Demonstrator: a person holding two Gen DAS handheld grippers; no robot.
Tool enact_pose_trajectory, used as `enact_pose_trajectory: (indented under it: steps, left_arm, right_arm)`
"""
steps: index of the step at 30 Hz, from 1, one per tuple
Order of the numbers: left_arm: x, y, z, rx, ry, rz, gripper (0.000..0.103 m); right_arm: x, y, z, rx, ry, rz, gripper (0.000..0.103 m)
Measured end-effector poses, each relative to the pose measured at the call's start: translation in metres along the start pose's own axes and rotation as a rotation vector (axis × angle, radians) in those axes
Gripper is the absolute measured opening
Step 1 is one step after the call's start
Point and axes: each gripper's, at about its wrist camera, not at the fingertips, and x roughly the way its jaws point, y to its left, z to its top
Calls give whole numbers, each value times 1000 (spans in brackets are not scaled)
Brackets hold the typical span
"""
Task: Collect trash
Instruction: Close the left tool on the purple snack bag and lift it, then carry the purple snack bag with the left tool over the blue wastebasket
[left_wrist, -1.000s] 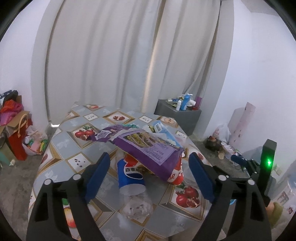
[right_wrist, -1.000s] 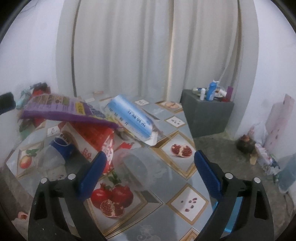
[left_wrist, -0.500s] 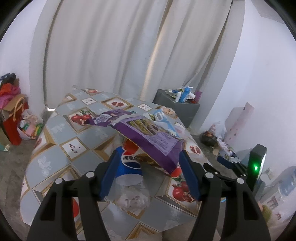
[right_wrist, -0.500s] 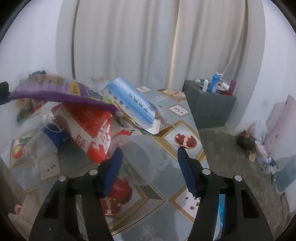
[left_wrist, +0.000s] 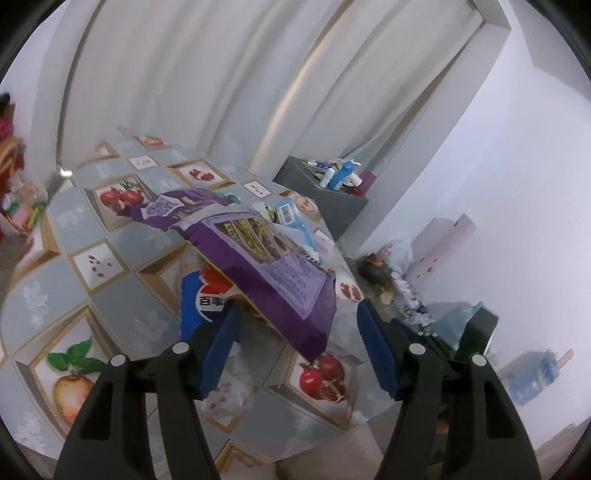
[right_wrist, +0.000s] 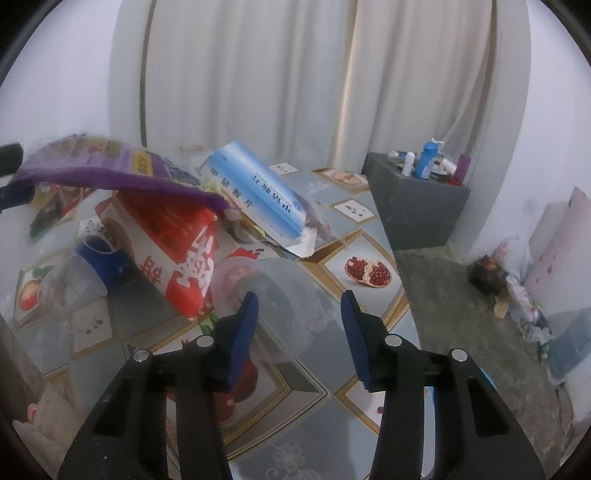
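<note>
A heap of trash lies on the round table. In the left wrist view a purple snack bag lies on top of a blue Pepsi cup. My left gripper is open, its fingers on either side of the bag's near end. In the right wrist view a clear plastic cup lies on its side beside a red carton, a blue-and-white pack and the purple bag. My right gripper is open around the clear cup's rim.
A grey cabinet with bottles stands beyond the table by the white curtain. Bags and litter lie on the floor at the right wall. A crumpled clear wrapper lies under my left finger. Bags sit on the floor at far left.
Both grippers have moved in toward the heap and their jaws have narrowed. The left now brackets the purple bag's end; the right now brackets the clear cup.
</note>
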Motion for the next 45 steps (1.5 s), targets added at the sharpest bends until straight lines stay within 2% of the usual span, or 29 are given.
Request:
enact_pose_trajectory:
  steps: [5, 6, 9, 10, 13, 19, 27, 39, 45]
  left_arm:
    - [10, 15, 10, -108, 18, -52, 50]
    - [11, 17, 11, -121, 17, -54, 42]
    - [12, 21, 11, -150, 12, -52, 25]
    - [11, 22, 11, -158, 8, -57, 22]
    - [4, 20, 11, -158, -7, -69, 16]
    - [-20, 1, 13, -103, -74, -101, 12]
    - [-52, -32, 12, 17, -157, -118, 8]
    - [-105, -80, 3, 202, -243, -122, 8]
    - [-127, -105, -1, 288, -280, -154, 8]
  right_arm:
    - [8, -1, 0, 16, 26, 8, 33]
    - [10, -2, 0, 19, 34, 10, 31]
    - [17, -5, -1, 43, 62, 16, 14]
    - [18, -6, -1, 56, 68, 19, 7]
    - [17, -12, -1, 85, 71, 22, 3]
    - [2, -15, -2, 97, 48, 13, 3]
    - [-22, -17, 0, 110, -2, 5, 3]
    - [-60, -21, 3, 120, -87, -12, 2]
    - [-82, -29, 6, 140, -144, -31, 2]
